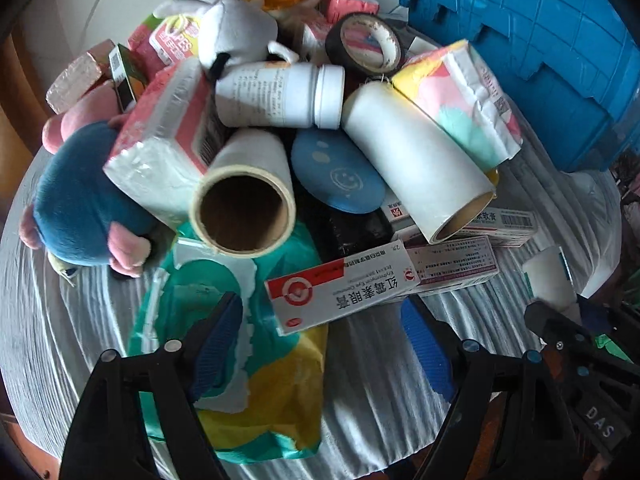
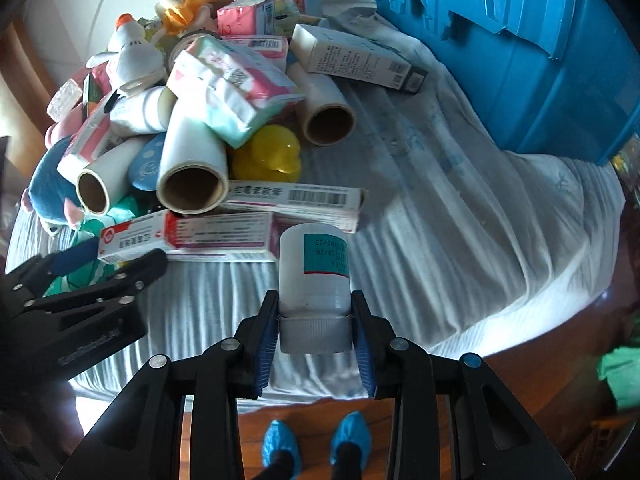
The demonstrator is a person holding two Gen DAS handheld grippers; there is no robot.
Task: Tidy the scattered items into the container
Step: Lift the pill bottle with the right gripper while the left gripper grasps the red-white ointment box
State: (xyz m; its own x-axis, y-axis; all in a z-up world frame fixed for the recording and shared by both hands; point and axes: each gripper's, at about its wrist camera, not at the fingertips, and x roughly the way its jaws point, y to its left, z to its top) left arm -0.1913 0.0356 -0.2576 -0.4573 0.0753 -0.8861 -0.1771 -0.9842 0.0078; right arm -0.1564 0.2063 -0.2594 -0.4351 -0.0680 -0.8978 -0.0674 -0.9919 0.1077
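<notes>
A heap of items lies on a white cloth (image 2: 460,184): paper rolls (image 1: 244,196), tissue packs (image 1: 460,96), medicine boxes (image 1: 340,292), plush toys (image 1: 84,196) and a white bottle (image 1: 280,94). My left gripper (image 1: 324,340) is open just before a red-and-white medicine box, over a green and yellow pack (image 1: 256,360). My right gripper (image 2: 315,330) is shut on a white bottle with a teal label (image 2: 314,276), held by its grey cap above the cloth. The blue container (image 2: 520,56) stands at the far right and also shows in the left wrist view (image 1: 540,40).
A yellow plastic toy (image 2: 268,154) and a blue disc with a smiley (image 1: 338,176) sit in the heap. The table's wooden edge (image 2: 540,360) runs along the front. Feet in blue shoe covers (image 2: 316,440) show below on the wooden floor.
</notes>
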